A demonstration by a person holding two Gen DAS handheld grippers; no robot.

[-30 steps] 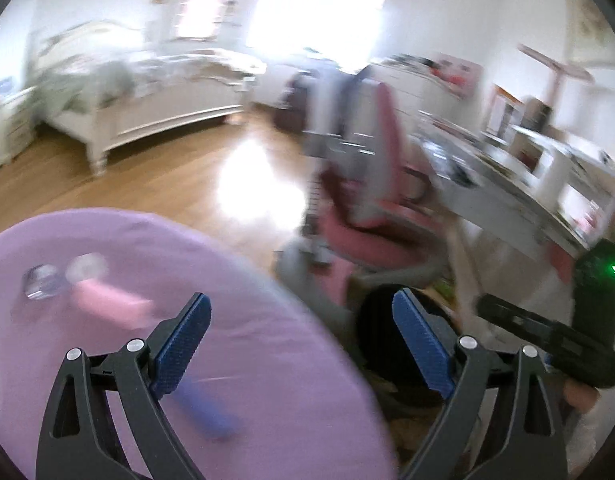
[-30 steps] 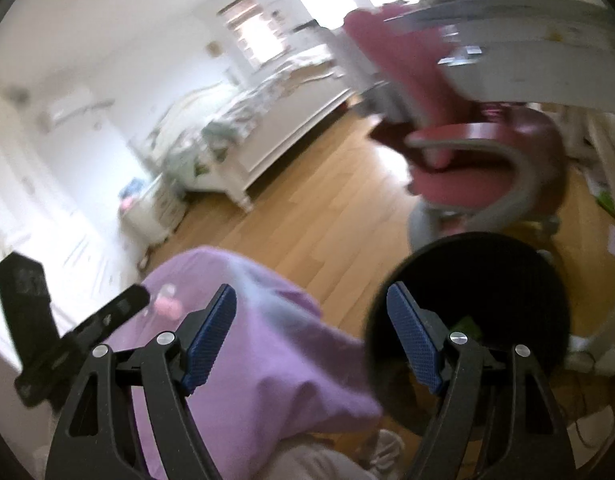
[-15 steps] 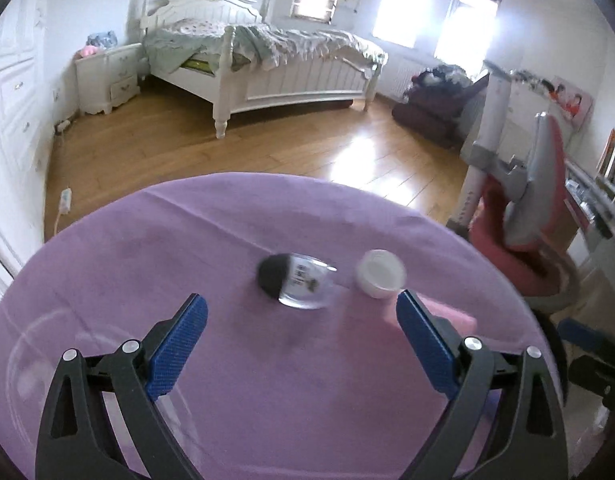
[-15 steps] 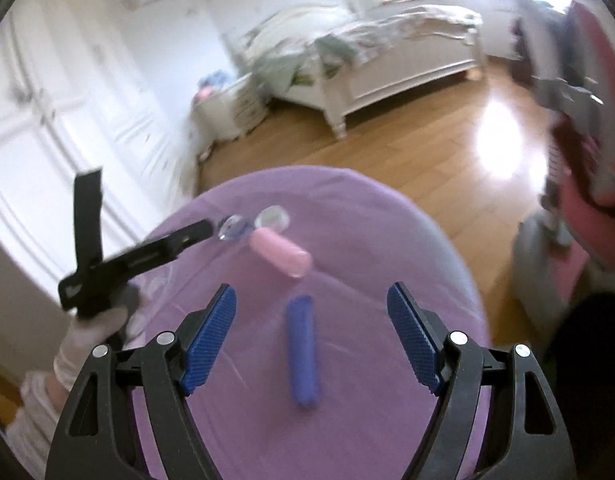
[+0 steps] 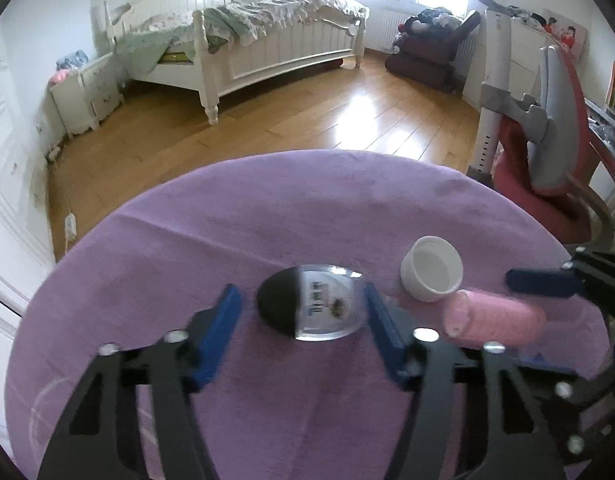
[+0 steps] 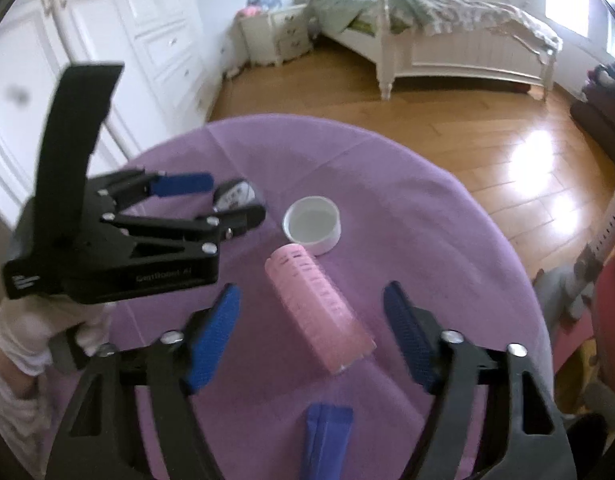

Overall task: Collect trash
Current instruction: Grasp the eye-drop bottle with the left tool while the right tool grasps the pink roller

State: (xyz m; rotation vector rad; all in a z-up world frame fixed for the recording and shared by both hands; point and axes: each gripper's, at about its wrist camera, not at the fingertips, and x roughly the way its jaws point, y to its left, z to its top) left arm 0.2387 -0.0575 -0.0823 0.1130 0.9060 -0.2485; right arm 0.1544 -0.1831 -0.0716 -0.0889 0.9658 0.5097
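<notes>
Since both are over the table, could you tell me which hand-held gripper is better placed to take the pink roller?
Right: the pink roller lies between the right hand-held gripper's closing jaws.

White bed (image 5: 267, 52), nightstand (image 5: 87, 92), wooden floor (image 5: 307, 120)

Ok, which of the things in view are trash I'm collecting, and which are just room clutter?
Job items, all on the purple tablecloth:
- clear flattened container, between the closing left gripper
- pink roller, between the closing right gripper
- white cap
- blue wrapper

Just lying about:
- bed
- pink chair
- nightstand
</notes>
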